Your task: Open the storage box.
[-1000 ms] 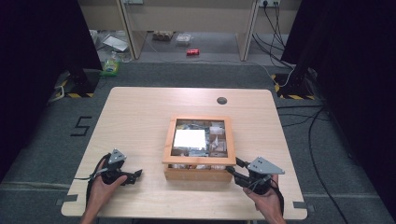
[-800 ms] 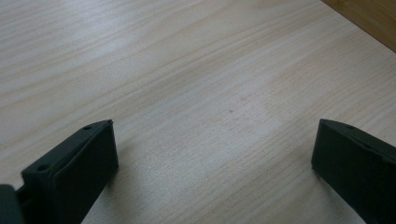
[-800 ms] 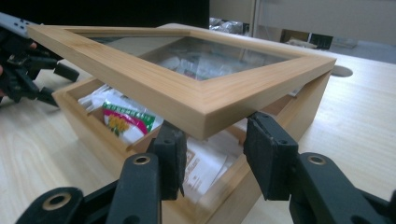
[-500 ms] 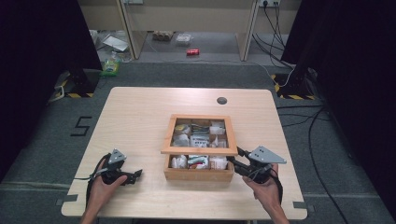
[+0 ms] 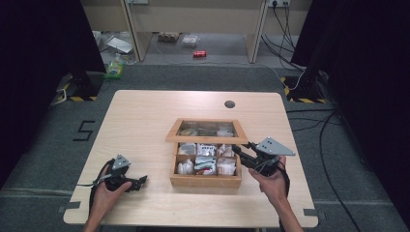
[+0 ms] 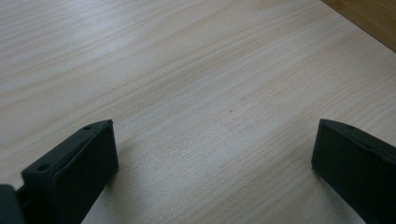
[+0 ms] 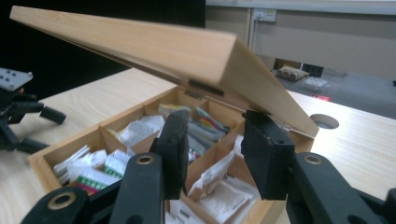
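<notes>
My right gripper (image 5: 239, 151) sits at the right side of the box (image 5: 205, 180), its jaws parted a little with nothing between them. In the right gripper view the jaws reach in just under the raised lid (image 7: 154, 46), which tilts up and away over them; whether a jaw touches the lid's edge I cannot tell. My right hand (image 5: 273, 181) holds it from the near edge of the table (image 5: 140, 116).

Below the jaws the box lies open. Its wooden dividers make small compartments, and these hold paper packets (image 7: 133, 128), mostly white, some with green or red print. From the high view the lid (image 5: 207, 130) stands over the far half of the box, and packets show through its window.

My left gripper (image 5: 141, 181) rests near the table's front left, well apart from the box, held in my left hand (image 5: 104, 191). Its jaws are spread wide over bare wood in the left gripper view, holding nothing.

A round hole (image 5: 229, 104) sits in the tabletop beyond the box.
</notes>
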{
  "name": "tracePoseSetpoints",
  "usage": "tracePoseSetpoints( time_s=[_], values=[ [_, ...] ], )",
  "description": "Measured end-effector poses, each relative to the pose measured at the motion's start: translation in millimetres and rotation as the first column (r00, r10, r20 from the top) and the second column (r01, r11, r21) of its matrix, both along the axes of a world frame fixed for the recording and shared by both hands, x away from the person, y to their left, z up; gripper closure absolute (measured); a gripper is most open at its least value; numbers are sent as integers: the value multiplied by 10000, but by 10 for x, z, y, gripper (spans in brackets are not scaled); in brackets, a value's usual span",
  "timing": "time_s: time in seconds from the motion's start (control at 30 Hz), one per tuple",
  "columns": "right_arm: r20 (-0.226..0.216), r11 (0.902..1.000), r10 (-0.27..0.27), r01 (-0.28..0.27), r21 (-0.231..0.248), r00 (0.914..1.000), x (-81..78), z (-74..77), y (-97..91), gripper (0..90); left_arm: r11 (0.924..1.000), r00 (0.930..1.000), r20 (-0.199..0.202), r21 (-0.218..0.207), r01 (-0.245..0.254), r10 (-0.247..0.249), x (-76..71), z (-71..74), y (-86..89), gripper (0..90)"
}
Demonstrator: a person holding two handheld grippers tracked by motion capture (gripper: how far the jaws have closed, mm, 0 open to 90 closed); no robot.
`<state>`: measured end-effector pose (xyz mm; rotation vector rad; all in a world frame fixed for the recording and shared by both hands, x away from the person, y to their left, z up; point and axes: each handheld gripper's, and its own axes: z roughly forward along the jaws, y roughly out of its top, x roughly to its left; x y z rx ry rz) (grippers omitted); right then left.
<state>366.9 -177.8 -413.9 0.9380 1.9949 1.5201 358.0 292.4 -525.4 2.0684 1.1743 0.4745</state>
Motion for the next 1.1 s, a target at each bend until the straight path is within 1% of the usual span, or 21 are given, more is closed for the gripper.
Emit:
tracePoseSetpoints(
  time_s=[0.2, 0.23, 0.33, 0.37, 0.43, 0.53, 0.73, 0.9, 1.0, 1.1],
  values=[
    [-36, 9999, -108, 108, 54, 9999, 135, -19, 55, 614, 10000, 10000, -1, -1, 1, -1, 0, 0, 0, 0],
    [34, 9999, -106, 106, 59, 9999, 161, -19, 67, 614, 10000, 10000, 5, -12, -9, 9, 0, 0, -1, 0],
    [50, 9999, -150, 150, 74, 9999, 208, 3, 89, 614, 10000, 10000, 0, 1, 3, -3, 0, 0, 0, 0],
    [138, 9998, -150, 149, 94, 9998, 231, 12, 97, 614, 10000, 10000, -1, 3, 3, -3, 0, 0, 0, 0],
    [183, 9997, -163, 160, 158, 9997, 269, 35, 105, 616, 10000, 10000, 0, 4, 2, -2, 0, 0, 0, 0],
    [237, 9992, -112, 103, 375, 9997, 332, 66, 94, 620, 10000, 10000, -5, 8, 5, -5, 0, 1, 1, 0],
    [81, 9989, -242, 238, 411, 9997, 463, 112, 47, 624, 10000, 10000, -5, 5, 5, -5, 0, 0, 0, 0],
    [-8, 9967, -327, 327, 747, 9995, 558, 151, 29, 606, 10000, 10000, -1, 5, 0, 0, 0, 1, 1, 0],
    [-35, 9965, -412, 413, 731, 9991, 613, 191, 41, 599, 10000, 10000, 0, -7, -10, 10, 0, 0, -1, 0],
    [-28, 9969, -503, 503, 599, 9987, 662, 225, 61, 595, 10000, 10000, -6, -5, -6, 6, 0, 1, 0, 0]
  ],
)
